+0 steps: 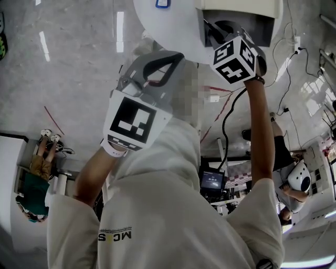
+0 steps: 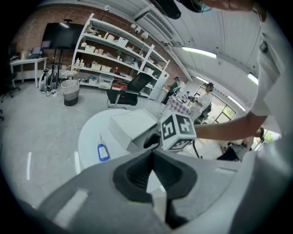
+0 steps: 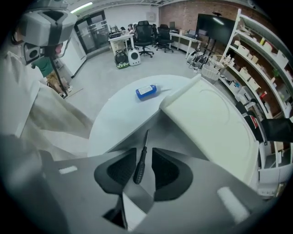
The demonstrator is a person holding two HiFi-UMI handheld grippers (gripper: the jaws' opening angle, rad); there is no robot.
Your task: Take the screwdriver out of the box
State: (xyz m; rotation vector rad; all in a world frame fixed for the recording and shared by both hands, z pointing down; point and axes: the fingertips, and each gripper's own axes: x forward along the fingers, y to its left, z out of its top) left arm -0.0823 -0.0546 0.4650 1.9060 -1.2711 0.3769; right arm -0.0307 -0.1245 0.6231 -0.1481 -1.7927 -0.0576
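**Round white table** (image 3: 120, 114): standing on the grey room floor and carrying everything the task needs, so both hands are working above it.

**White box** (image 1: 247, 13): sitting on the table with its mouth facing upward, which is why the reach is being made from overhead. The pale panel (image 3: 215, 119) beside the opening is probably its swung-back lid.

**Person in a white coat** (image 1: 173, 210): leaning over the table with both arms stretched forward.

**Right gripper** (image 3: 144, 148): pointing steeply down into the box, with its jaws standing wide apart and gripping nothing. They are straddling the screwdriver, one pad on each side of the handle and neither touching it. They seem lined up with its length, so a squeeze would catch the handle across its width.

**Left gripper** (image 2: 152, 152): hanging short of the box, jaws drawn together at the tips with nothing between them. It is apparently being kept back so the opening stays free.

**Screwdriver** (image 3: 138, 171): lying flat on the grey bottom of the box and not yet lifted. Its dark handle is sitting between the right jaws, and its thin shaft is pointing away toward the table edge.

**Small blue object** (image 3: 146, 91): lying on the table well apart from the box and playing no evident part.
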